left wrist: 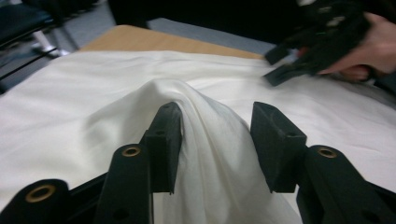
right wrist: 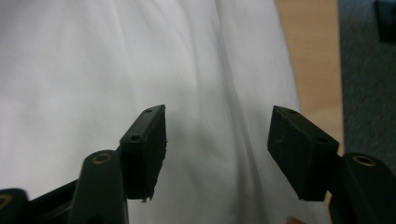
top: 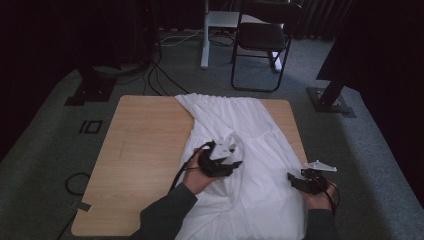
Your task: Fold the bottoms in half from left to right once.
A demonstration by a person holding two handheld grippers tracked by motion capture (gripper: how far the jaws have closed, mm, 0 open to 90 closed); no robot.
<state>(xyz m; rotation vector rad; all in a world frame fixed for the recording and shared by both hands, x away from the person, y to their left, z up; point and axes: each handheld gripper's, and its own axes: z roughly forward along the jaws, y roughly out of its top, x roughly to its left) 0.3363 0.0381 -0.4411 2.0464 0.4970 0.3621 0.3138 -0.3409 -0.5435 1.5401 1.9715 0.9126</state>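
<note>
Where the white cloth (top: 250, 150) covers the right half of the table (top: 140, 150), a ridge of it rises mid-table. Left gripper (left wrist: 215, 133): jaws part open, ridge standing between them, against the left pad (left wrist: 163, 140), clear of the right pad. Right gripper (right wrist: 217, 144): jaws apart just above flat cloth near the table's right edge, nothing held.

Lab: floor cables (top: 160, 75), stand bases (top: 332, 100)
</note>
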